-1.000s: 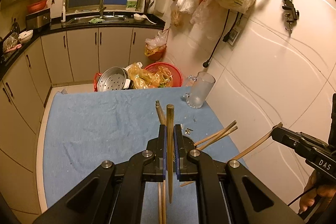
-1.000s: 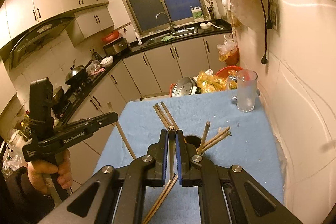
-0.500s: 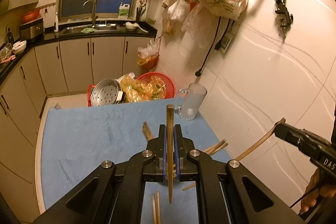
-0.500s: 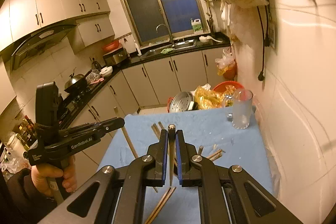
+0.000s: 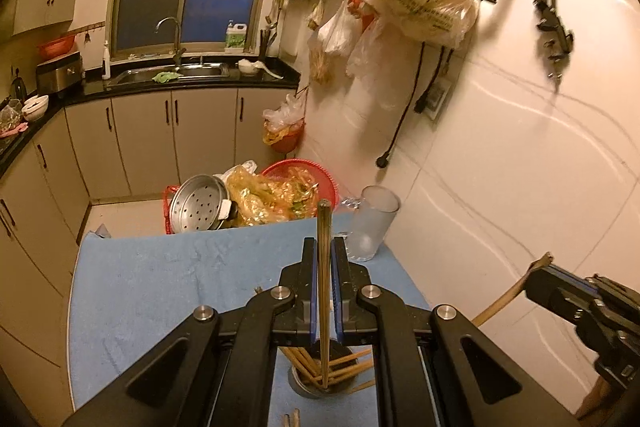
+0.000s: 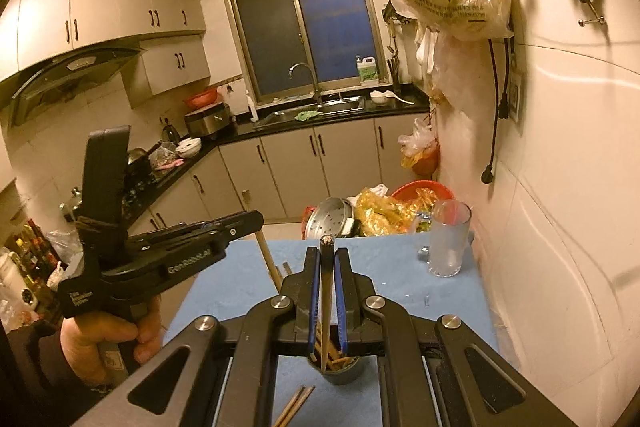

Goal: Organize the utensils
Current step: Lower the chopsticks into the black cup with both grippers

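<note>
Nearest, round metal holder (image 5: 316, 387) of wooden chopsticks on blue cloth (image 5: 168, 279). Left gripper (image 5: 324, 259) clamped one pale wooden chopstick (image 5: 323, 291), tip inside holder. Right gripper (image 6: 327, 263), at three o'clock, clamped a dark chopstick (image 6: 326, 303). Clear glass mug (image 5: 372, 227) at one o'clock, farther.

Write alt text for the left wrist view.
The left gripper, its fingers shut on one upright chopstick, is above a metal holder full of chopsticks on a blue cloth-covered table. A glass mug stands near the far edge; the right gripper, at right, holds another chopstick.
</note>
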A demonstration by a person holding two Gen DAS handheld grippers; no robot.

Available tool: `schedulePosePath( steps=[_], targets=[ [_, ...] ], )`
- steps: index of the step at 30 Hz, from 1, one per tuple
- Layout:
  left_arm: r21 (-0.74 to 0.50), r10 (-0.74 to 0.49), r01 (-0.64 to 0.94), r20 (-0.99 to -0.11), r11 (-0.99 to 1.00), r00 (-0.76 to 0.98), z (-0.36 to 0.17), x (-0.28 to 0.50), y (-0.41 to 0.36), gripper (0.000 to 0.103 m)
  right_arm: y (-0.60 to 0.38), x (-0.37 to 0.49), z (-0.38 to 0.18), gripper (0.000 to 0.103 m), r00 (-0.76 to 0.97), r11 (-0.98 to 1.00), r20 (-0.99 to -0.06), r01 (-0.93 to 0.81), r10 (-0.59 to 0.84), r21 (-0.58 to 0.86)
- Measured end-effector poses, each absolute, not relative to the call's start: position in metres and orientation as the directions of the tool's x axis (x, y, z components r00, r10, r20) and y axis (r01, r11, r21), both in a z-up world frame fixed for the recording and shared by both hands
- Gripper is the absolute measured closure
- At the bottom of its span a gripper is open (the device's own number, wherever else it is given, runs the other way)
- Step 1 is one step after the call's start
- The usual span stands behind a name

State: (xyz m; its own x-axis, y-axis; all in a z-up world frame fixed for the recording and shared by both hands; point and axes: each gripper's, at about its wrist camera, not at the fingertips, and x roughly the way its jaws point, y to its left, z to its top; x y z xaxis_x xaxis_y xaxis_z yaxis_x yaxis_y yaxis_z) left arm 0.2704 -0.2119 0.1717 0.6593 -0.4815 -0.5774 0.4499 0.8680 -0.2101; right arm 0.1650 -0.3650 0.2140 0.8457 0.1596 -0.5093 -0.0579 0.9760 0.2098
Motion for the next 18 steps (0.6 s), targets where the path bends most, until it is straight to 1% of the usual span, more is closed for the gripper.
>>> schedulePosePath(
  steps=[5, 10, 18],
  targets=[
    [-0.212, -0.461, 0.429, -0.614, 0.878, 0.640, 0.146, 0.279, -0.217, 0.096, -0.363, 0.179, 0.200, 0.095, 0.844, 0.979, -0.516, -0.049, 0.147, 0.200],
    [-0.194, -0.438, 0.421, -0.646, 0.886, 0.625, 0.127, 0.280, -0.218, 0.097, -0.360, 0.188, 0.179, 0.095, 0.819, 0.983, -0.557, -0.047, 0.138, 0.176],
    [-0.202, -0.424, 0.403, -0.678, 0.893, 0.600, 0.111, 0.278, -0.210, 0.096, -0.357, 0.198, 0.147, 0.095, 0.766, 0.984, -0.625, -0.049, 0.148, 0.173]
  ],
)
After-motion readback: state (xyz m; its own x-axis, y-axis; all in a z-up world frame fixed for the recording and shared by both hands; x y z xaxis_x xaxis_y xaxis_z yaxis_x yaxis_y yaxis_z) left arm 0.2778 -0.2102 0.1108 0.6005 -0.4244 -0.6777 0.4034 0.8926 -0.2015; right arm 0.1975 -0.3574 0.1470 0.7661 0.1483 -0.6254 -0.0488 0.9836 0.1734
